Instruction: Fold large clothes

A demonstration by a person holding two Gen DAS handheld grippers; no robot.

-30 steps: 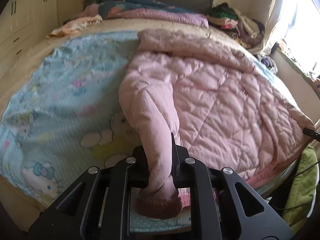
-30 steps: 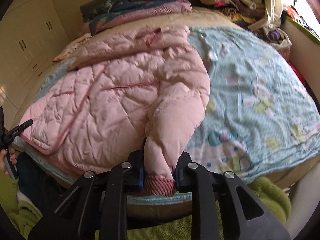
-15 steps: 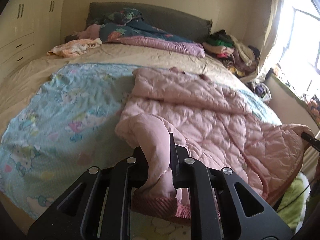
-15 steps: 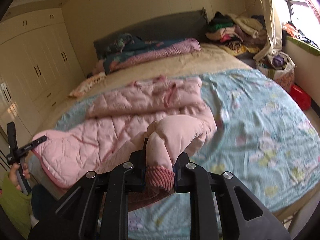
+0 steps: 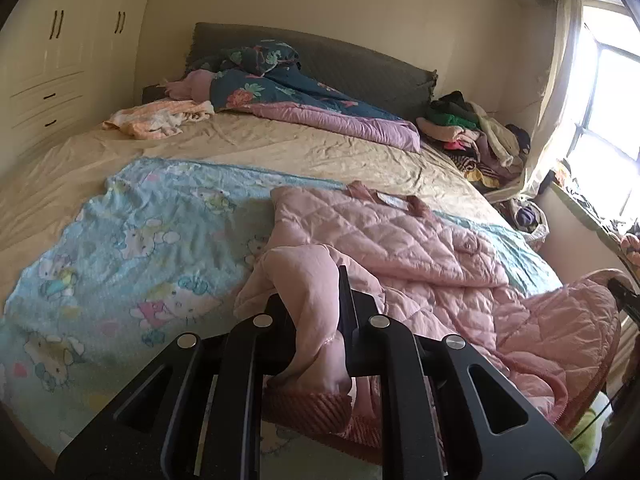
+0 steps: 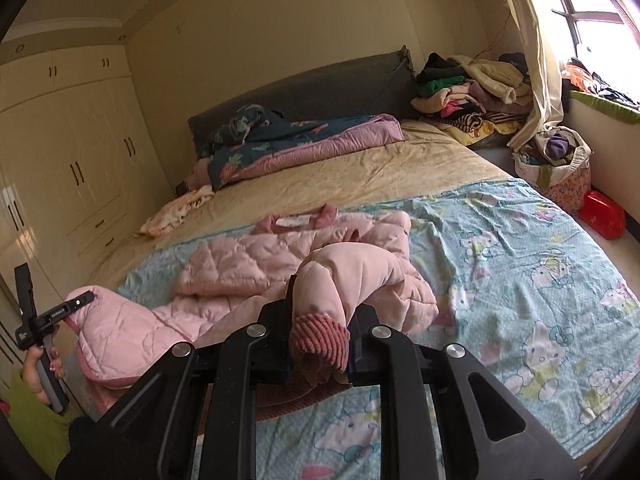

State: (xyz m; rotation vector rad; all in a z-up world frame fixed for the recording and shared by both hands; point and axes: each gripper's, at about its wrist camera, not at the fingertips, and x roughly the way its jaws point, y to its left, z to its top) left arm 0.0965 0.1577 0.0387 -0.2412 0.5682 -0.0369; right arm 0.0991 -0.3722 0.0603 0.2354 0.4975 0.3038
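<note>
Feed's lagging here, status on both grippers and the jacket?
Left gripper and right gripper each shut on a sleeve. Pink jacket bunched on blue blanket. Nothing in the way.

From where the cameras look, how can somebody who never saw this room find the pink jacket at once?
Start at the wide bed and find the light blue cartoon blanket over its near half. The pink quilted jacket lies on that blanket, both sleeve ends clamped in hand-held grippers. Only it has diamond stitching and ribbed cuffs.
</note>
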